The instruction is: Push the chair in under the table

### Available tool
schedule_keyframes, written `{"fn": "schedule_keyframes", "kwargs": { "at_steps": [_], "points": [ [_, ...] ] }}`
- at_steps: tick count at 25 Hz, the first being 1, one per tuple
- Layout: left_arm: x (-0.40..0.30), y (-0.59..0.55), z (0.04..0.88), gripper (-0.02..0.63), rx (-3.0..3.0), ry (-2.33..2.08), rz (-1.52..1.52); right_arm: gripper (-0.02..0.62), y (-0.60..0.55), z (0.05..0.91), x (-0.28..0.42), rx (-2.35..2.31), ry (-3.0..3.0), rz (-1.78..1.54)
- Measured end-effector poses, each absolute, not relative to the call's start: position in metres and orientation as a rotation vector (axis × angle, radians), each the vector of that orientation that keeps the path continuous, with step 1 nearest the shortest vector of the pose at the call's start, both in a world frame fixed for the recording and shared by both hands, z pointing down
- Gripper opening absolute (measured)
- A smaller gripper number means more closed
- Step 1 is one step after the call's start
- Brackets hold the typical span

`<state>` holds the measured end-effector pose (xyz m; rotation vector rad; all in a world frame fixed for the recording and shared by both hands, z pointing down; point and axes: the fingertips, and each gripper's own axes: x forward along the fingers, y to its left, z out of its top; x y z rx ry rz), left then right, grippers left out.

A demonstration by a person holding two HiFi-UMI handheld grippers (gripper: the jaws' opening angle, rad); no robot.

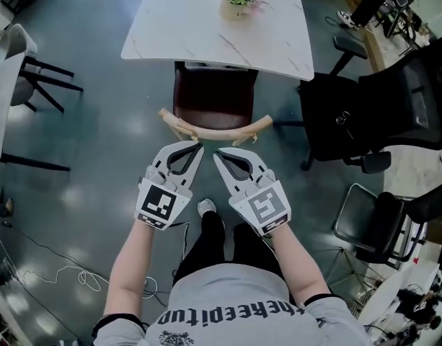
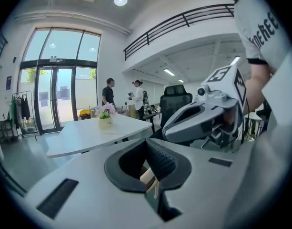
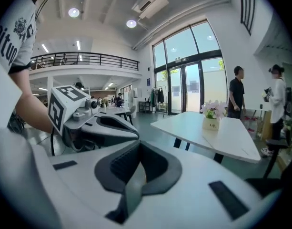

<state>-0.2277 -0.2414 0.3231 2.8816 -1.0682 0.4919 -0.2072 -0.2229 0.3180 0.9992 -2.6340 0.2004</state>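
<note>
Big white desk (image 1: 278,42) across the top of the head view, and the chair (image 1: 213,96) sits square to its near edge. The front of the dark seat is already under the top, while the rest of the seat and the back stand out toward the person.

The curved wooden backrest (image 1: 206,131) runs left to right, parallel to that desk edge, so the push should go straight away from the person, across the rail.

The left gripper (image 1: 195,148) and right gripper (image 1: 219,155) are side by side just on the person's side of the rail, near its middle, tips angled in toward each other. The left looks a shade nearer, though I can't tell whether it touches.

Both pairs of jaws are closed tight with nothing between them. This looks like a shove with the closed tips, not a grab.
</note>
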Motion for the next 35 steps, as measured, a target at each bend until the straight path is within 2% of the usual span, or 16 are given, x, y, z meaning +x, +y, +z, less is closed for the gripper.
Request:
{"fn": "schedule_keyframes", "kwargs": {
  "at_steps": [16, 35],
  "points": [
    [-0.208, -0.189, 0.222, 0.015, 2.866, -1.203, 0.127, 0.011, -0.184, 0.218, -0.187, 0.958, -2.868, 0.116],
    [-0.176, -0.165, 0.199, 0.014, 2.9, -1.309, 0.177, 0.011, -0.16, 0.195, -0.163, 0.911, -2.953, 0.098]
  ]
}}
